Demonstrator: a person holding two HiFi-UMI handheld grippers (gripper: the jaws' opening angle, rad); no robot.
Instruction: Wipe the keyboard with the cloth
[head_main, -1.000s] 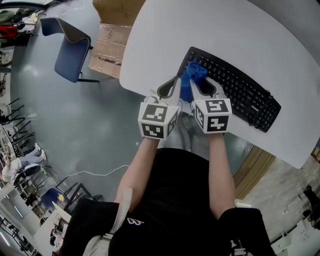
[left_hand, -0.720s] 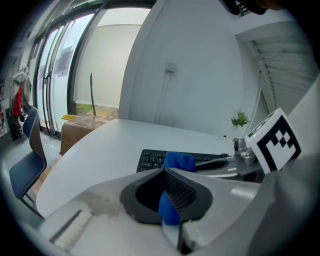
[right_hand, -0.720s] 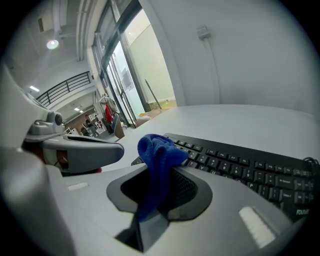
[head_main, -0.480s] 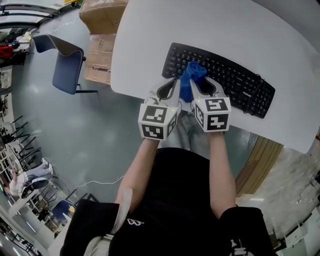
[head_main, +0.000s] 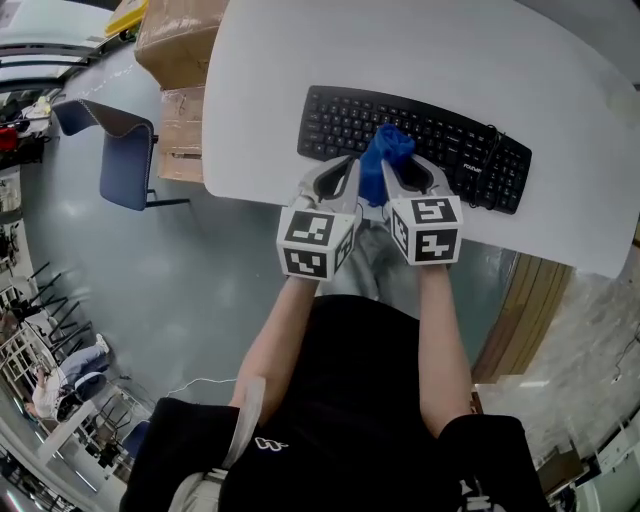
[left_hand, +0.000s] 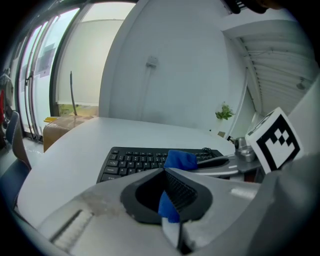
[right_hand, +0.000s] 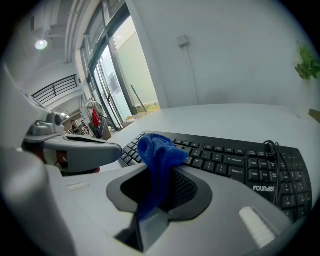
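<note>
Pinching the cloth (head_main: 384, 152) from both sides: my left tool (head_main: 344, 175) and right tool (head_main: 402, 172) are each clamped on it, side by side. Its bunched top pokes past the tips, over the keyboard's (head_main: 450, 140) near edge, on the worktop (head_main: 330, 50).

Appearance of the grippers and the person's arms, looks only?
The left gripper and right gripper match: light grey shells, black ribbed pads, each with a white cube carrying black square markers. No cables visible. The person wears a black short-sleeved top; forearms uncovered.
</note>
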